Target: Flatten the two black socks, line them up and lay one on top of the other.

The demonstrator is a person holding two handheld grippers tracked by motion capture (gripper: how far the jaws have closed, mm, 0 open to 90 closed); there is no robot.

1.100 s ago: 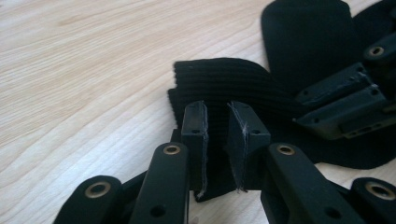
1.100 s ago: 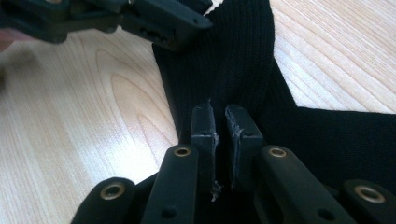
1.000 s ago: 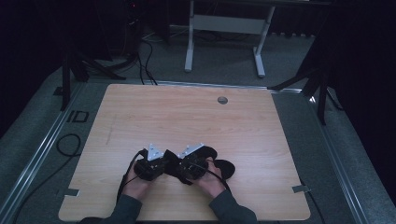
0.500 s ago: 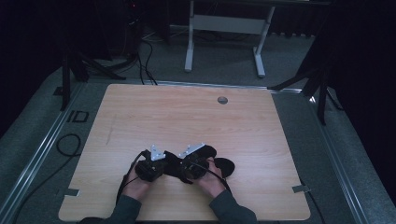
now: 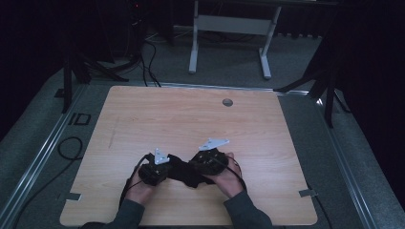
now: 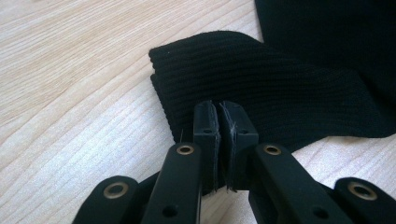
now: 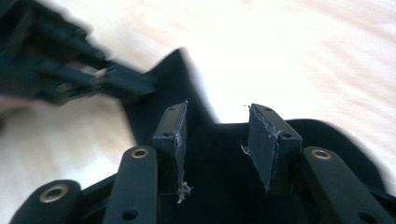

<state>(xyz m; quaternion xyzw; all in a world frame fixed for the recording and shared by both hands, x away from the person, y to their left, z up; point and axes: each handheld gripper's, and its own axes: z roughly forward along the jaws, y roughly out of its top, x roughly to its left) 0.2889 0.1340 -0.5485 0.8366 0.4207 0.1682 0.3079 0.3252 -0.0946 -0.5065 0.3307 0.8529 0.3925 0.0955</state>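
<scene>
A black ribbed knit cloth (image 6: pixel 280 88) lies on the wooden table (image 5: pixel 191 119) near its front edge, between the two hands (image 5: pixel 184 174). My left gripper (image 6: pixel 218 121) is shut on the cloth's ribbed edge; in the right gripper view it (image 7: pixel 126 81) pulls a corner of the cloth into a point. My right gripper (image 7: pixel 224 135) stands open over the dark cloth (image 7: pixel 224 186), its pads apart with nothing pinched between them. In the high view the left gripper (image 5: pixel 169 169) and right gripper (image 5: pixel 193 169) face each other closely.
A small round grommet (image 5: pixel 227 102) sits near the table's far edge. A metal stand (image 5: pixel 229 28) and cables (image 5: pixel 148 52) are on the floor beyond. Bare wood stretches ahead and to both sides of the hands.
The right gripper has tilted up and shifted slightly, and the cloth that showed at the right of the right hand is now gathered between the grippers. The left gripper barely moved.
</scene>
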